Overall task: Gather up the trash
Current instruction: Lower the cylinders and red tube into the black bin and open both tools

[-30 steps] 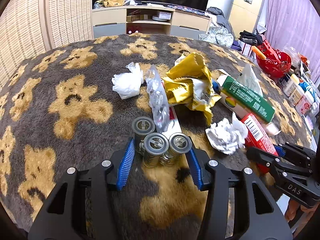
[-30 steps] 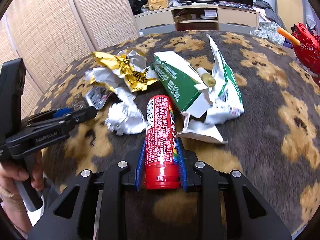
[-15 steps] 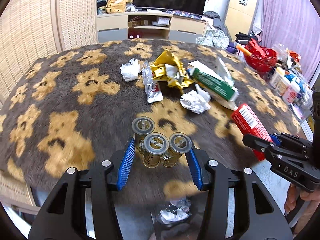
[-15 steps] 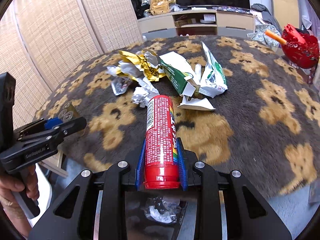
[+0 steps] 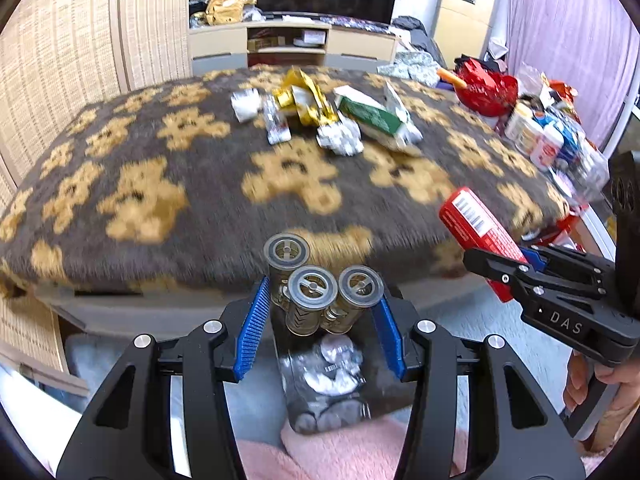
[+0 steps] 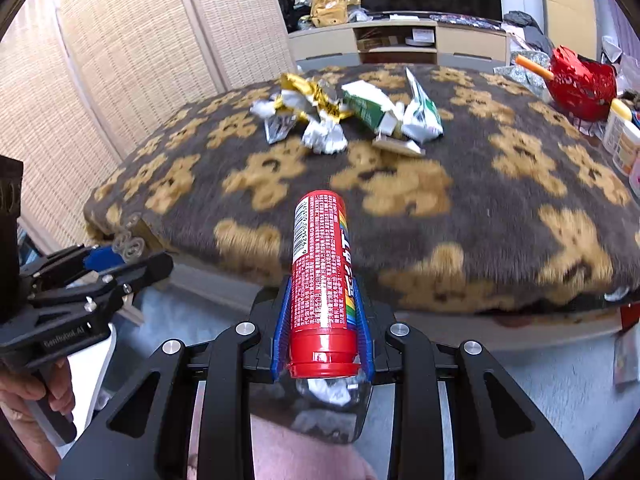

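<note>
My left gripper (image 5: 322, 292) is shut on a cluster of three small clear bottles (image 5: 313, 285) with round caps. My right gripper (image 6: 323, 280) is shut on a red tube (image 6: 320, 248) that lies lengthwise between its pads. Both hang off the front edge of the bear-patterned table (image 5: 160, 184), above a dark bin (image 5: 296, 416) on the floor with crumpled paper inside. In the left wrist view, the right gripper (image 5: 492, 264) shows with the red tube (image 5: 476, 220). On the table lie a gold wrapper (image 5: 304, 100), a green box (image 5: 372, 116), crumpled paper (image 5: 340, 138) and a white tissue (image 5: 246, 106).
A red basket (image 5: 488, 88) and several bottles (image 5: 552, 140) crowd the table's right edge. A woven screen (image 5: 80, 40) stands at the left, a TV cabinet (image 5: 288, 44) behind. Pink cloth (image 5: 340, 452) lies in front of the bin. A hand (image 6: 24, 392) holds the left gripper's grip.
Both grippers have drawn back from the trash pile and past the table's front edge, still holding the bottles and the red tube. The bin has come into view beneath them.
</note>
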The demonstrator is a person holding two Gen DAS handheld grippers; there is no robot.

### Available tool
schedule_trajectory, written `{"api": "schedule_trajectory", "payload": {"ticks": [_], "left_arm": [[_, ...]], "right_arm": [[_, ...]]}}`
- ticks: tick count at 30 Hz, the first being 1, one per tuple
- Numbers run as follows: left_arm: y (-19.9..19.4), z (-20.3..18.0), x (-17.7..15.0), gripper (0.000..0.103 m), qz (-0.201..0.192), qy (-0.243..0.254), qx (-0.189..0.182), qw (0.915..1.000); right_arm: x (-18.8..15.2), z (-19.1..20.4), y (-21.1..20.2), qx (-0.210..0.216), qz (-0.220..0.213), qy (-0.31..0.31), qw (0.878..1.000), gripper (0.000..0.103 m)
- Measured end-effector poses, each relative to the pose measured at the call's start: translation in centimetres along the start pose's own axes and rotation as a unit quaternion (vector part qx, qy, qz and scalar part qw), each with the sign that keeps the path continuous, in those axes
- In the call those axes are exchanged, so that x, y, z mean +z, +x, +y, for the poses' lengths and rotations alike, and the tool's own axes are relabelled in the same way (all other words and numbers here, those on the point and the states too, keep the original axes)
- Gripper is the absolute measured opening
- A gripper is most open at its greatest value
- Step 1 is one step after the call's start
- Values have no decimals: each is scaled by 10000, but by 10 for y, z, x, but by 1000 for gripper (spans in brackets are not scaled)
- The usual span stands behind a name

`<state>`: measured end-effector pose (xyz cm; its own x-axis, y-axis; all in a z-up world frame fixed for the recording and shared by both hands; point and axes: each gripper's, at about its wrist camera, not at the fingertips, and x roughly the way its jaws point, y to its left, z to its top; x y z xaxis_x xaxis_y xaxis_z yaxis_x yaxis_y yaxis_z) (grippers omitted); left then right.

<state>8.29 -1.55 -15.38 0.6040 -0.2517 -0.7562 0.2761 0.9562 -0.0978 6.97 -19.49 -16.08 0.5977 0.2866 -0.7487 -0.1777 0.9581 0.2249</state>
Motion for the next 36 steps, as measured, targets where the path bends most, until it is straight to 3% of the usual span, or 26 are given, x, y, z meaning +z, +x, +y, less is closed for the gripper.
{"api": "schedule_trajectory", "payload": {"ticks": [8, 18, 34, 36], "left_arm": [[15, -9, -46, 48, 411, -2, -136, 9991], [69, -3, -89, 48, 1233, -225, -309, 9916], [120, -2, -99, 49, 1775, -263, -332, 9832], [121, -2, -98, 57, 1774, -267, -308, 9833]], "right_arm": [[-35, 2, 9, -47, 372, 41, 9993, 30], [-72, -9, 68, 105, 1266, 444, 9909, 30], [-70, -17, 109, 4, 1603, 618, 9851, 32], [-68, -19, 108, -10, 1586, 638, 9853, 34]]}}
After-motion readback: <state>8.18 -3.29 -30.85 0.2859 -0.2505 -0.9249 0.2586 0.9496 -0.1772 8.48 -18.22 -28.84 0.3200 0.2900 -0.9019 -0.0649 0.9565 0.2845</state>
